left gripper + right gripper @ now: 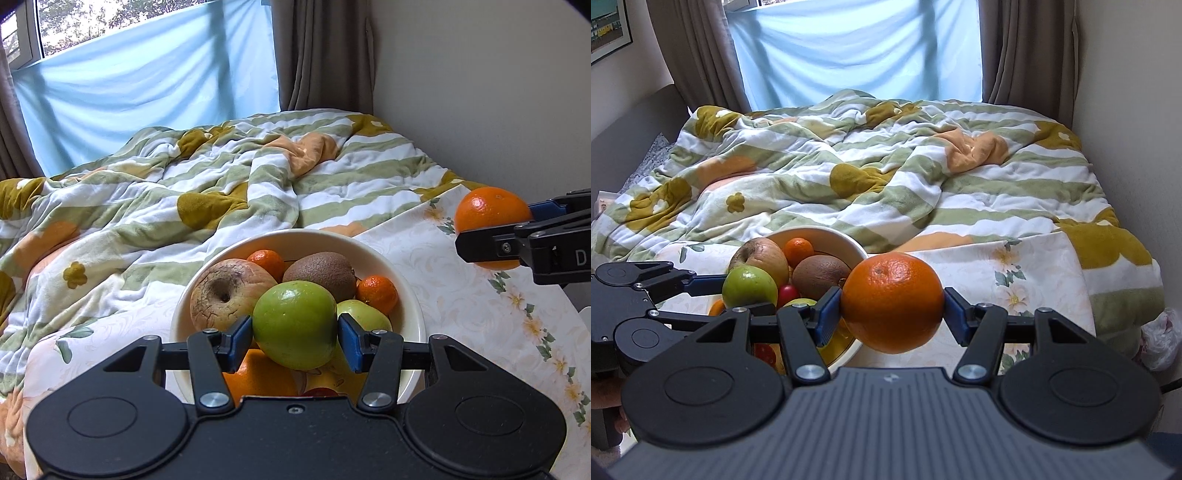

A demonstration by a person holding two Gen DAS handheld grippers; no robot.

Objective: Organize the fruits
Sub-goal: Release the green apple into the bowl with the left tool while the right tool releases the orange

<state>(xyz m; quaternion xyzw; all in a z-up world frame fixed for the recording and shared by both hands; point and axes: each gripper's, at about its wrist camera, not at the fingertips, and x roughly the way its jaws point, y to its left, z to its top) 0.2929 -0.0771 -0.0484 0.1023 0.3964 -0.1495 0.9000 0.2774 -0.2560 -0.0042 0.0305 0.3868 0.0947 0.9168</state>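
A cream bowl holds several fruits: a wrinkled brown apple, a kiwi, small mandarins and more beneath. My left gripper is shut on a green apple just above the bowl's near side. To the right of the bowl, above the floral cloth, my right gripper is shut on a large orange. The same orange shows at the right edge of the left wrist view. In the right wrist view the bowl and the green apple lie at the left.
The bowl stands on a floral cloth at the foot of a bed covered with a rumpled striped blanket. A wall runs along the right. Curtains and a blue sheet hang behind. A white plastic bag lies low right.
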